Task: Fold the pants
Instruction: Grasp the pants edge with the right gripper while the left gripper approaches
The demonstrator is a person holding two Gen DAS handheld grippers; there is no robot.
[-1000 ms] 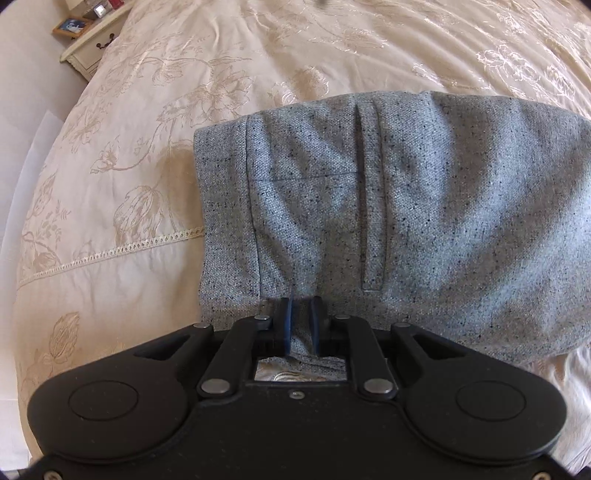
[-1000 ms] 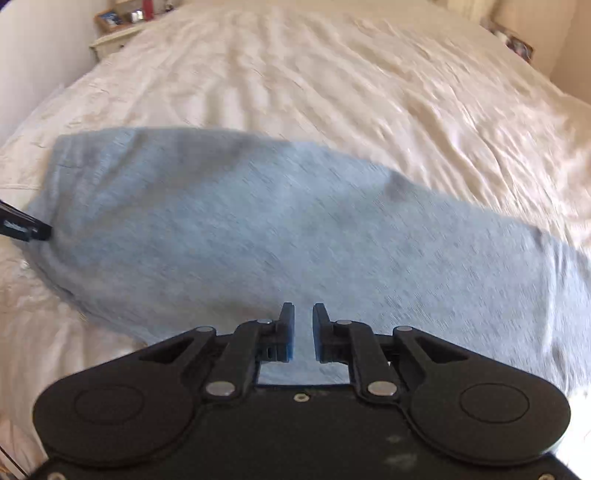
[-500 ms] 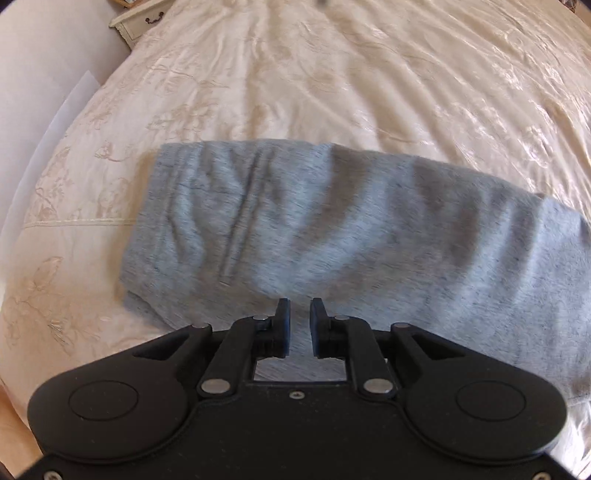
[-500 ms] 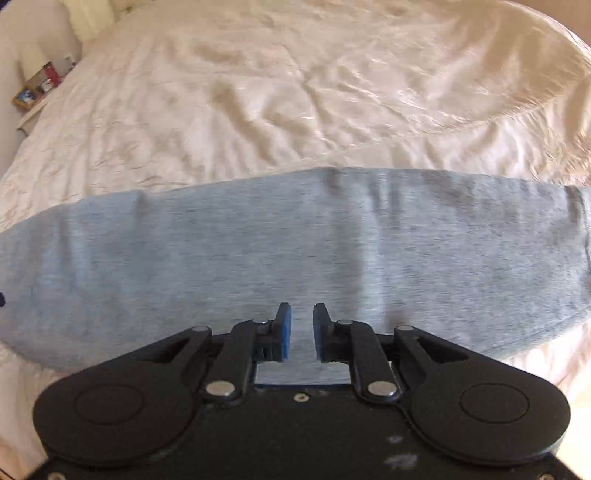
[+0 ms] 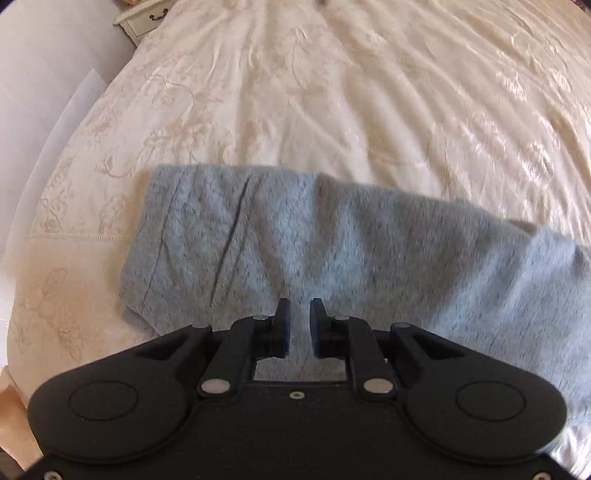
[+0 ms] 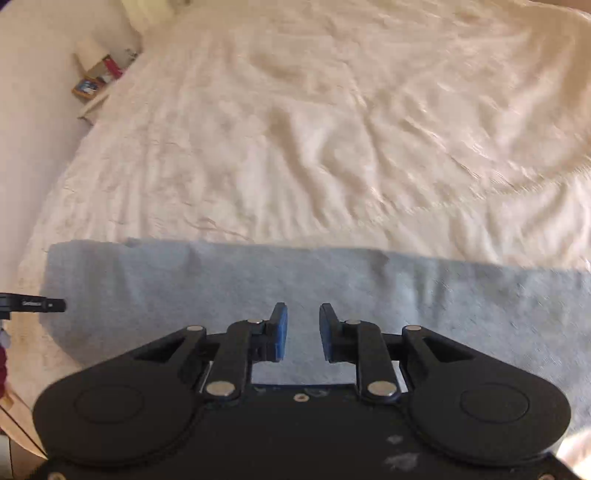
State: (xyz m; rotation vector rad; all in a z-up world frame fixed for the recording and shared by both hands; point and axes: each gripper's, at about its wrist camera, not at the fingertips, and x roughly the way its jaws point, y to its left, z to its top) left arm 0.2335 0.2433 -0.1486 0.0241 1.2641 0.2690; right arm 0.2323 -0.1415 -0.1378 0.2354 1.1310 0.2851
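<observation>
The grey speckled pants (image 5: 369, 240) lie folded in a long band across the cream bedspread (image 5: 332, 92), waistband end at the left. My left gripper (image 5: 298, 314) hovers above their near edge, jaws a narrow gap apart with nothing pinched between them. In the right wrist view the same pants (image 6: 221, 280) stretch from left to right. My right gripper (image 6: 303, 321) hangs over their near edge, its jaws opening, and only flat fabric shows below the gap. A black tip of the other gripper (image 6: 37, 304) pokes in at the left end of the pants.
The bedspread (image 6: 295, 129) spreads wide and wrinkled beyond the pants. A nightstand (image 5: 142, 18) stands at the far left corner; in the right wrist view it carries a small picture frame (image 6: 86, 86). The bed's left edge drops to a pale floor.
The left gripper let go of the pants edge it pinched and drew back and up. The right gripper slid sideways along the pants and its jaws widened.
</observation>
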